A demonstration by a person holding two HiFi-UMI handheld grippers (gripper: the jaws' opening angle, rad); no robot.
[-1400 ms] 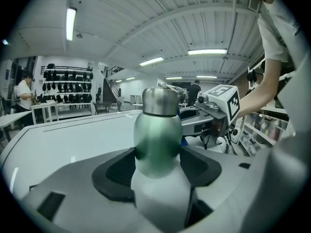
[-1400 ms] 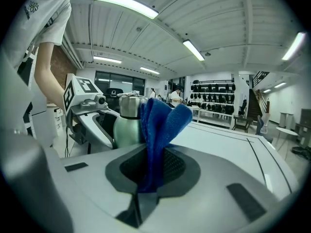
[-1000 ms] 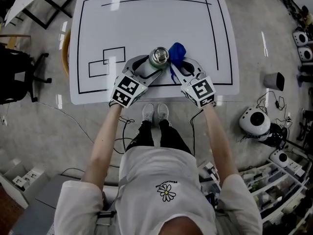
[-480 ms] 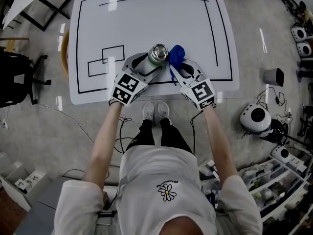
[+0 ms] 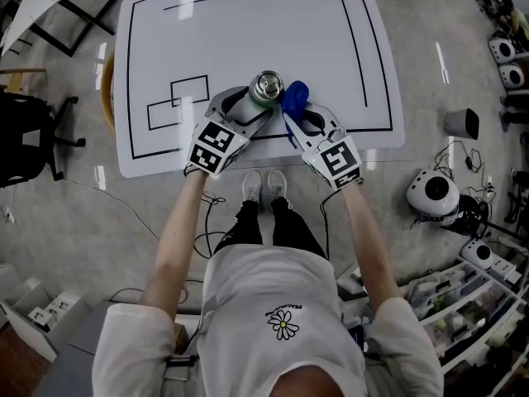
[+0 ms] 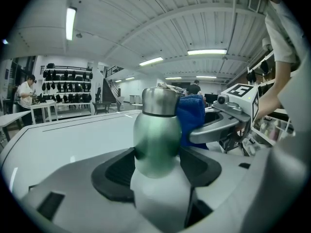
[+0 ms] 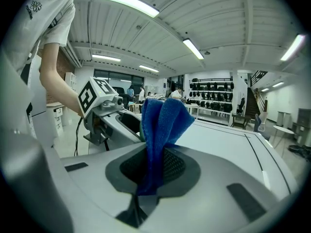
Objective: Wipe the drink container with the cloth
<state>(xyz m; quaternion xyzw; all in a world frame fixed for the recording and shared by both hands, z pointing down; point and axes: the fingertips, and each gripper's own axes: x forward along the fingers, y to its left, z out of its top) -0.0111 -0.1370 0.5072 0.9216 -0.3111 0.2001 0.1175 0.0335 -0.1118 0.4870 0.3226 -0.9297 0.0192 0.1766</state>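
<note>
Centre frame, our left gripper (image 5: 248, 112) clamps the drink container (image 5: 267, 89) low on its body: rigid steel, likely slick, so a firm low hold suits. Just right, our right gripper (image 5: 299, 121) pinches the soft cloth (image 5: 296, 96) beside it.

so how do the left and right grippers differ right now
The left gripper has its jaws wide apart, clamped on the green bottle. The right gripper has its jaws nearly together, pinching the blue cloth. The left gripper's load is rigid and stands upright, while the right gripper's is soft and bunched. Both grippers are shut on something, and they meet with the cloth beside the bottle.
</note>
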